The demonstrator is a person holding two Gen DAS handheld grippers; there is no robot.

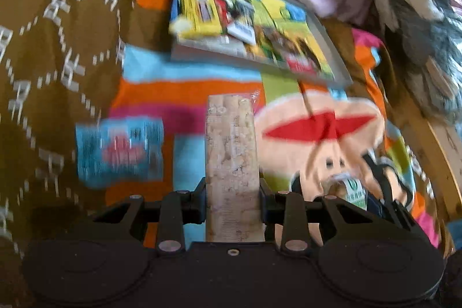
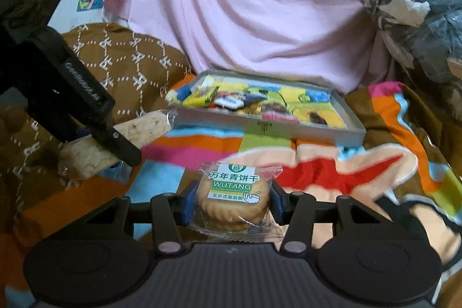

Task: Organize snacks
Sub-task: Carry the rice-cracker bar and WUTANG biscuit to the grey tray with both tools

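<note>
We hold wrapped rice bar [image 1: 231, 163] pinched in left hand-held gripper [image 1: 232, 194]; right hand-held gripper [image 2: 232, 202] clamps biscuit pack [image 2: 233, 194]. Snack tray [image 2: 355, 117] ahead of both, crowded. Risk: slick wrappers slipping out, or bar overhanging tray rim.

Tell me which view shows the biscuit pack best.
Right wrist: the biscuit pack sits sharp between the right gripper, its green label readable. The left wrist view shows only a blurred sliver at its lower right.
</note>
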